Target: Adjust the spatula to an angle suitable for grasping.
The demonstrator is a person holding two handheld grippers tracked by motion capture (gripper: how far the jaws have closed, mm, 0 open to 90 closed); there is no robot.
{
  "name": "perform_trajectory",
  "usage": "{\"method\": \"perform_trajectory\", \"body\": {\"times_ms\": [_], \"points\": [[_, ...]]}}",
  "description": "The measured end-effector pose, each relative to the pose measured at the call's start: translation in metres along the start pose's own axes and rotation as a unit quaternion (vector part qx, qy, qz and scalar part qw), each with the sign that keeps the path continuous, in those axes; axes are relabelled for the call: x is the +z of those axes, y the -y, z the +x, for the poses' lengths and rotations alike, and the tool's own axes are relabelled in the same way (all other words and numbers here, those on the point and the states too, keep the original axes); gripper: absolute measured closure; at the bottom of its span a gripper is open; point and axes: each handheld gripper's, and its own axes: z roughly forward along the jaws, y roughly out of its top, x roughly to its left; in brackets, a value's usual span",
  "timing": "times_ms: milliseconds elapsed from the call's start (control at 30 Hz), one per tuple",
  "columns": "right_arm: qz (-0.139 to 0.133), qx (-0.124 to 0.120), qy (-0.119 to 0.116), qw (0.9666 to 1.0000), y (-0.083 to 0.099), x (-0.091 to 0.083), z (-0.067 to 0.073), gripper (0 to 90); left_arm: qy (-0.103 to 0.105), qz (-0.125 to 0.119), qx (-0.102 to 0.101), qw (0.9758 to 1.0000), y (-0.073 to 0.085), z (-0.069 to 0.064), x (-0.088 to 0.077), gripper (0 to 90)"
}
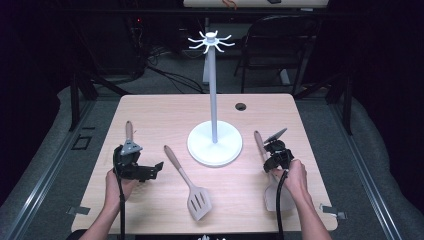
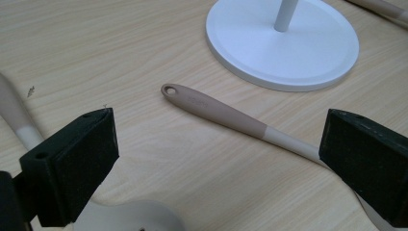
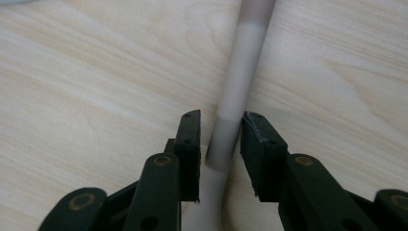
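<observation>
Wood table (image 1: 150,107), white stand (image 1: 214,142) centre. Right gripper (image 3: 220,130) right of stand, jaws clasping spatula handle (image 3: 240,72). Left gripper (image 2: 216,159) left of stand, jaws wide apart, holding nothing.

You are getting an evenly lit desk (image 1: 165,107) — dark surroundings, and the right gripper view is blurring up close.

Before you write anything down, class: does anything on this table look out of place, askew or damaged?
Nothing looks damaged or spilled. The stand is upright with bare hooks, while three utensils lie flat, including the slotted turner at a slant. The right gripper straddles one handle.
</observation>
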Motion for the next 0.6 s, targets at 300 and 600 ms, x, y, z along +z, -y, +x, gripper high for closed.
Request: {"method": "perform_trajectory", "body": {"times_ms": [300, 600], "points": [[-0.015, 0.049, -0.028, 0.9983, 0.002, 0.004, -0.009, 76.0, 0.001, 0.004, 0.000, 1.0000, -0.001, -0.002, 0.003, 0.0], [-0.023, 0.057, -0.023, 0.9979, 0.003, 0.007, -0.007, 75.7, 0.003, 0.005, 0.001, 1.0000, -0.001, -0.003, 0.004, 0.0]]}}
